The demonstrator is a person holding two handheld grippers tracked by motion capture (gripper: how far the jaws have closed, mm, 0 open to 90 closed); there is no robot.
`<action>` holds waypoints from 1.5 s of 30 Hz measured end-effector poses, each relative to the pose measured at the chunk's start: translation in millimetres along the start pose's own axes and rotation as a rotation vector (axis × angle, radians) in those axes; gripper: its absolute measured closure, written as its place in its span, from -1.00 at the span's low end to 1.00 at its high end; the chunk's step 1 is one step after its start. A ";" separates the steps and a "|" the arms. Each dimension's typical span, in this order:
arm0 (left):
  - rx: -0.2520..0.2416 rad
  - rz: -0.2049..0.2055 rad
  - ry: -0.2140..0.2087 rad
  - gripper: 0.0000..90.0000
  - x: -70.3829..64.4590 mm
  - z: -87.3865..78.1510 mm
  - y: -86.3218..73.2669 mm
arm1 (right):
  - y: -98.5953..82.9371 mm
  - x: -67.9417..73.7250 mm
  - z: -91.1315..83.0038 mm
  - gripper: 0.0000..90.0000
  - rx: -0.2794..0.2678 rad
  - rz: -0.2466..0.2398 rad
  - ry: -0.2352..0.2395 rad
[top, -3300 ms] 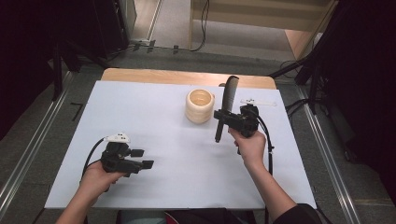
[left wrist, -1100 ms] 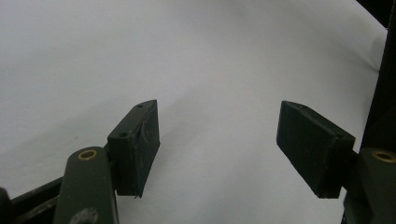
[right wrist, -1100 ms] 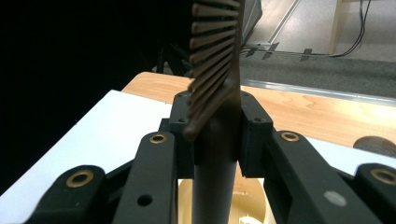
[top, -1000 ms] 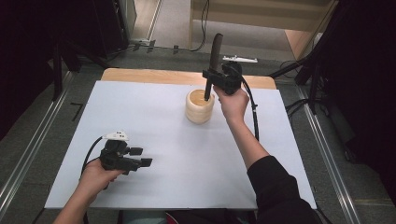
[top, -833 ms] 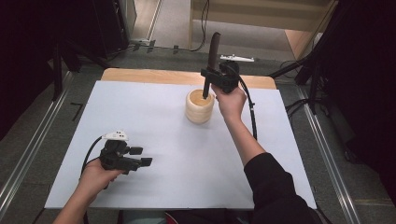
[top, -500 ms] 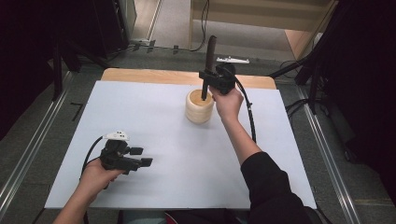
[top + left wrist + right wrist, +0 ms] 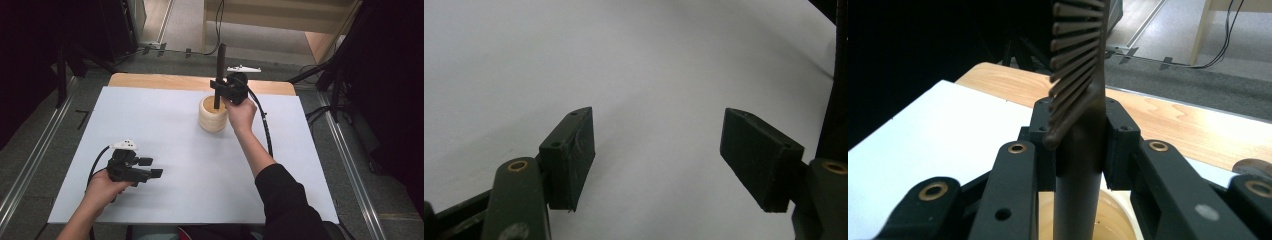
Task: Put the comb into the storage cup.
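Clamped on a dark brown comb (image 7: 220,70) held upright, the right gripper (image 7: 222,90) hangs over a round pale wooden cup (image 7: 212,114) at the white table's (image 7: 165,130) far middle, the comb's lower end inside the rim. Near left, the left gripper (image 7: 147,167) rests with jaws wide apart and bare, open tabletop all round it.
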State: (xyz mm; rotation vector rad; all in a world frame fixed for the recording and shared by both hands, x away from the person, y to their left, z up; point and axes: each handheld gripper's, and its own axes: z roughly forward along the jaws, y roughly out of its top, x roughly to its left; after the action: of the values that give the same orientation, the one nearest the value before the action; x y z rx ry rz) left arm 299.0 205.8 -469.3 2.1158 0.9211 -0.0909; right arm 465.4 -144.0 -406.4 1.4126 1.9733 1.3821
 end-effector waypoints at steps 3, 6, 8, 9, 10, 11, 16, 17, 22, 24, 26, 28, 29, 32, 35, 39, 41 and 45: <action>-0.002 -0.003 -0.005 -0.32 -0.4 1.4 0.7 | -5.5 -0.3 2.8 0.55 0.013 -0.002 0.001; 0.011 0.003 0.000 -0.32 -0.4 2.7 0.0 | -10.0 -0.8 5.5 0.55 0.026 -0.008 0.004; 0.008 0.002 -0.002 -0.32 0.4 2.7 0.2 | -13.0 -1.4 7.0 0.55 0.024 -0.013 0.007; 0.007 0.003 -0.001 -0.32 0.7 2.5 0.7 | -14.2 -1.8 8.1 0.55 0.025 -0.016 0.006; 0.005 0.000 0.000 -0.32 0.8 2.2 1.4 | -15.2 -1.9 9.4 0.55 0.026 -0.011 0.005; 0.001 -0.001 -0.003 -0.32 0.9 2.5 2.1 | -16.2 -2.0 10.3 0.55 0.030 -0.010 0.005; 0.010 0.010 -0.011 -0.32 0.2 6.3 3.9 | -21.1 -1.3 11.3 0.55 0.039 -0.027 -0.002; 0.014 0.014 -0.011 -0.32 0.2 6.5 3.6 | -22.2 -1.5 11.2 0.55 0.041 -0.026 -0.001; 0.008 0.014 -0.013 -0.32 0.2 5.1 3.2 | -26.6 -3.4 12.9 0.55 0.053 -0.037 -0.017; 0.007 0.016 -0.015 -0.32 -0.1 5.4 3.2 | -27.7 -3.6 13.9 0.55 0.056 -0.039 -0.019; 0.009 0.016 -0.015 -0.32 -0.5 5.8 3.1 | -29.0 -3.2 14.8 0.54 0.058 -0.040 -0.019; 0.013 0.017 -0.014 -0.32 -0.4 5.9 3.3 | -29.8 -3.1 14.6 0.54 0.054 -0.037 -0.015; 0.015 0.018 -0.014 -0.32 -0.1 5.9 3.3 | -29.8 -3.3 14.5 0.54 0.055 -0.034 -0.013; 0.016 0.018 -0.013 -0.32 0.1 6.4 3.2 | -30.4 -3.1 14.7 0.54 0.061 -0.048 -0.013; 0.016 0.018 -0.014 -0.32 -0.1 6.6 3.1 | -30.7 -2.7 15.0 0.54 0.065 -0.062 -0.017; 0.014 0.018 -0.014 -0.32 -0.3 6.2 3.1 | -30.4 -2.6 14.3 0.45 0.074 -0.063 -0.014; 0.014 0.018 -0.014 -0.32 -0.4 6.1 3.1 | -29.8 -3.3 12.2 0.36 0.074 -0.067 -0.010; 0.012 0.020 -0.017 -0.32 -0.9 6.2 3.3 | -28.6 -2.7 6.2 0.11 0.056 -0.121 -0.027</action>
State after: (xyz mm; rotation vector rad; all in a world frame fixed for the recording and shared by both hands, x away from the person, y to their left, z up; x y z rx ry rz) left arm 301.9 199.6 -471.0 2.1320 0.8914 -0.1040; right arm 456.2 -144.0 -434.3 1.3055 2.0591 1.2583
